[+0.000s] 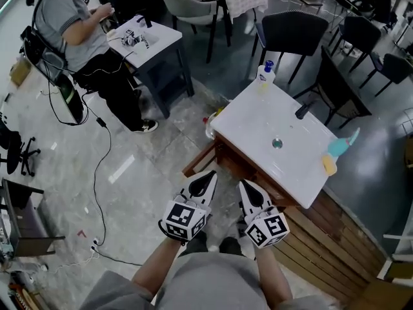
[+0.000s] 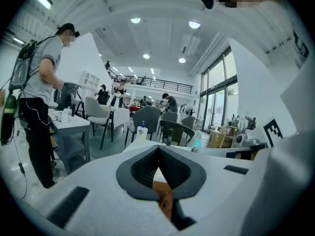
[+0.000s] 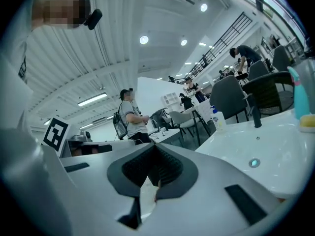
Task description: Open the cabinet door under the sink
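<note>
The sink cabinet has a white top (image 1: pixel 255 124) with a drain (image 1: pixel 277 143) and a dark faucet (image 1: pixel 302 111); its wooden front (image 1: pixel 227 157) faces me. At the cabinet's near left corner a wooden panel (image 1: pixel 195 162) stands out at an angle; I cannot tell whether it is a door. My left gripper (image 1: pixel 206 181) and right gripper (image 1: pixel 248 188) hang side by side just short of the cabinet front, both shut and empty, touching nothing. The left gripper view has shut jaws (image 2: pixel 158 154) with brown wood behind. The right gripper view looks past shut jaws (image 3: pixel 156 151) across the white top (image 3: pixel 246 141).
A soap bottle (image 1: pixel 265 73) stands at the top's far corner, and a teal bottle (image 1: pixel 341 146) and a yellow sponge (image 1: pixel 330 165) at its right edge. A seated person (image 1: pixel 71 24) and a small white table (image 1: pixel 151 41) are at far left. Dark chairs (image 1: pixel 290 31) stand behind. Wooden slats (image 1: pixel 329 237) lie at right.
</note>
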{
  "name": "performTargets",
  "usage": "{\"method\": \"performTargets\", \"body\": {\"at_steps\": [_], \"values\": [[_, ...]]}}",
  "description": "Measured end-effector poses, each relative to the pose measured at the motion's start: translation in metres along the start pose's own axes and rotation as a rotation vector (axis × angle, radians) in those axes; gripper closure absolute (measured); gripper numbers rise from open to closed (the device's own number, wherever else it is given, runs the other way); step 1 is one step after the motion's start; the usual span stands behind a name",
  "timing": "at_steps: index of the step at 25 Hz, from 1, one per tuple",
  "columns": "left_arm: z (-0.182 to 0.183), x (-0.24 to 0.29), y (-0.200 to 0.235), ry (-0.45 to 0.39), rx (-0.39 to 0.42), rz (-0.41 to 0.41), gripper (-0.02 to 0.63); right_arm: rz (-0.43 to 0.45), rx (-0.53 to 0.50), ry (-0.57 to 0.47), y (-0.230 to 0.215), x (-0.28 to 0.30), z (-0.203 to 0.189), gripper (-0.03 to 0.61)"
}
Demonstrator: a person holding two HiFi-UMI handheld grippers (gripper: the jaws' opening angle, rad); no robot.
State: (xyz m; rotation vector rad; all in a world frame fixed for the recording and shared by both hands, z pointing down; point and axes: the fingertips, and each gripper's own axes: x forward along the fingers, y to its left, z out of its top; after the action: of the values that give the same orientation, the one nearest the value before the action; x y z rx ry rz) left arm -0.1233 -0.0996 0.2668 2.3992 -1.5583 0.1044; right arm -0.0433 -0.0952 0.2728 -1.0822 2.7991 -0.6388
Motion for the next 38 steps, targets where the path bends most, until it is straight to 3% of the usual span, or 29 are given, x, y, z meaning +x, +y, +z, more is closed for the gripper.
{"method": "performTargets", "body": {"at_steps": [7,16,38], "values": [[0.050,-0.005,-0.016,-0.059,0.079,-0.027,0.606,0.000,-0.033,-0.051,0.014,-0.003,0.037,0.569],[0.081,0.003,-0.025,-0.113,0.135,-0.055,0.606,-0.024,-0.124,-0.113,0.013,0.000,0.074,0.571],[0.090,0.009,-0.033,-0.126,0.166,-0.064,0.606,-0.022,-0.160,-0.130,0.014,-0.003,0.084,0.571]]}}
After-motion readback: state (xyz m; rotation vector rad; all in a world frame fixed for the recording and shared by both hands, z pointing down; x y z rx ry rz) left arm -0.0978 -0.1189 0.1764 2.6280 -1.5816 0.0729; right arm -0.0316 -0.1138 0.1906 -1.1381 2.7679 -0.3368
